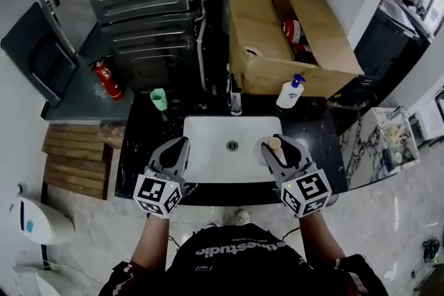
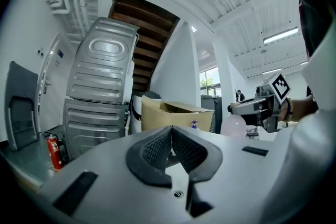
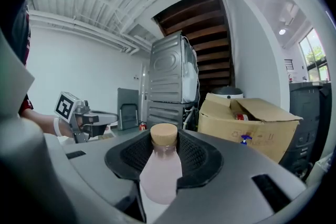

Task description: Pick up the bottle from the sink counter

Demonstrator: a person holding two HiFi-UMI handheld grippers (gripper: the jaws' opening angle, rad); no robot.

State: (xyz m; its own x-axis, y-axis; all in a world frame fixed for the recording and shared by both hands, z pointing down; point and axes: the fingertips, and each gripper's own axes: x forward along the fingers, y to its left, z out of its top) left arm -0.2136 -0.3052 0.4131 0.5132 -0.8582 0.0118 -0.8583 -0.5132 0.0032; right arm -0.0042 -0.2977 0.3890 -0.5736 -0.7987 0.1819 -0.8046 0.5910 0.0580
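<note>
The bottle (image 3: 160, 173) is pale pink with a tan cork-coloured cap (image 3: 164, 135). It stands upright between the pads of my right gripper (image 3: 164, 152), which is shut on its neck and shoulders. In the head view the right gripper (image 1: 276, 149) holds the bottle (image 1: 275, 143) above the right rim of the white sink (image 1: 208, 163). My left gripper (image 1: 182, 147) hovers over the sink's left rim. In the left gripper view its pads (image 2: 157, 147) meet at the tips with nothing between them, and the bottle (image 2: 233, 126) shows at the right.
An open cardboard box (image 1: 305, 45) stands behind the sink, with a pump bottle (image 1: 290, 92) in front of it. A faucet (image 1: 236, 102) and a green cup (image 1: 159, 100) sit on the black counter (image 1: 146, 149). A fire extinguisher (image 1: 107, 78) and a large grey machine (image 1: 139, 3) are at the back left.
</note>
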